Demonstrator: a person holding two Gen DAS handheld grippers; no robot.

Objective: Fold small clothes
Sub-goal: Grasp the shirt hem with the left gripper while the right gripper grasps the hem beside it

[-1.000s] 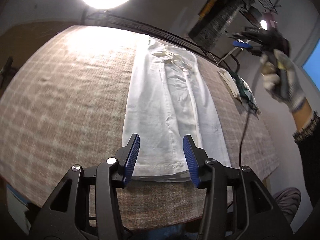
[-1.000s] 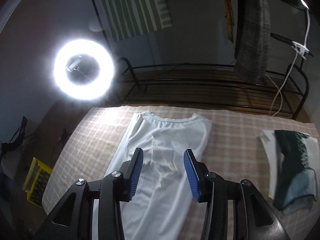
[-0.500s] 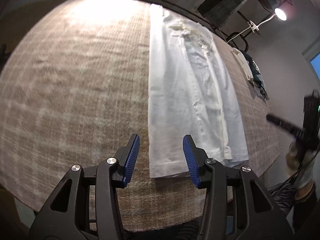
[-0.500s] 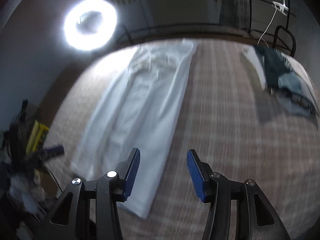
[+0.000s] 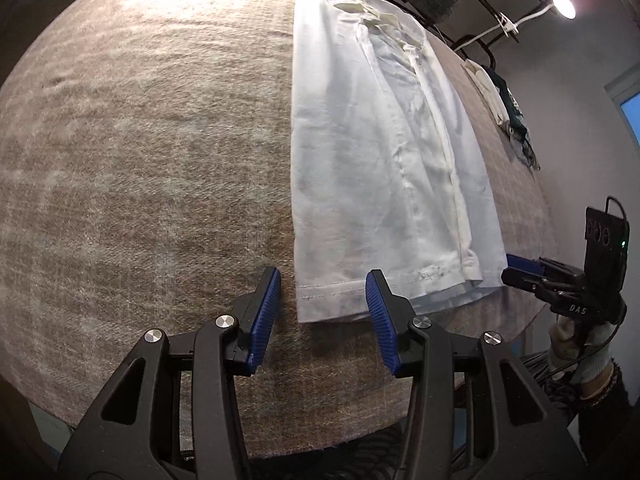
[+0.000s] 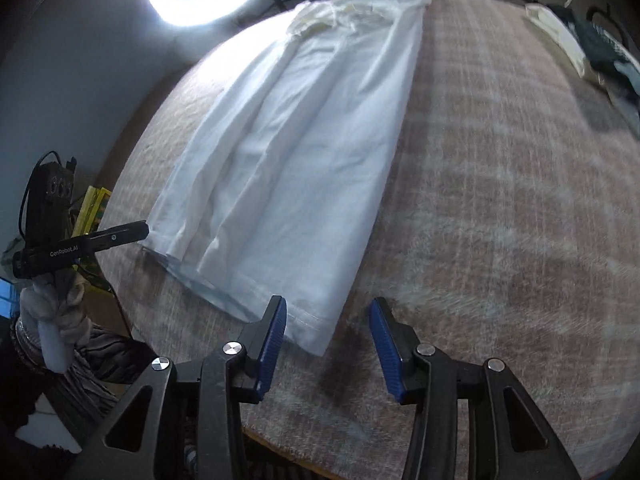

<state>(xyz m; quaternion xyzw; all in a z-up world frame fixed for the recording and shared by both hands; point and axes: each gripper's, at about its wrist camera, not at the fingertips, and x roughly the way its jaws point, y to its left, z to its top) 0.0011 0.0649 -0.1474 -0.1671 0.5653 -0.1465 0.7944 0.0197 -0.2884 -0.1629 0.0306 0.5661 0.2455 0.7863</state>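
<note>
Left wrist view looks down at the near hem of a white T-shirt point(image 5: 380, 160), already folded lengthwise into a long narrow strip on the counter point(image 5: 140, 160), which is covered with a brown checked cloth. The left hand-held gripper point(image 5: 322, 312) has its jaws spread wide and holds nothing; its blue pads straddle the near left corner of the hem, just short of the fabric. In the right wrist view the right hand-held gripper point(image 6: 326, 344) is likewise wide apart and empty, poised at the near right corner of the T-shirt point(image 6: 300, 160).

My judgement is that the step in hand is pinching both hem corners to fold the strip crosswise toward the collar. To do it well, each gripper should slide one pad under all the layers at its corner, since the hem shows several stacked edges and a shallow pinch could lift only the top one. Both corners should rise together and travel level, so the side edges stay aligned and the tucked sleeves do not slip out.

No containers are in view; a second folded garment point(image 6: 592, 40), dark and white, lies at the far right edge of the counter, well apart from the T-shirt
</note>
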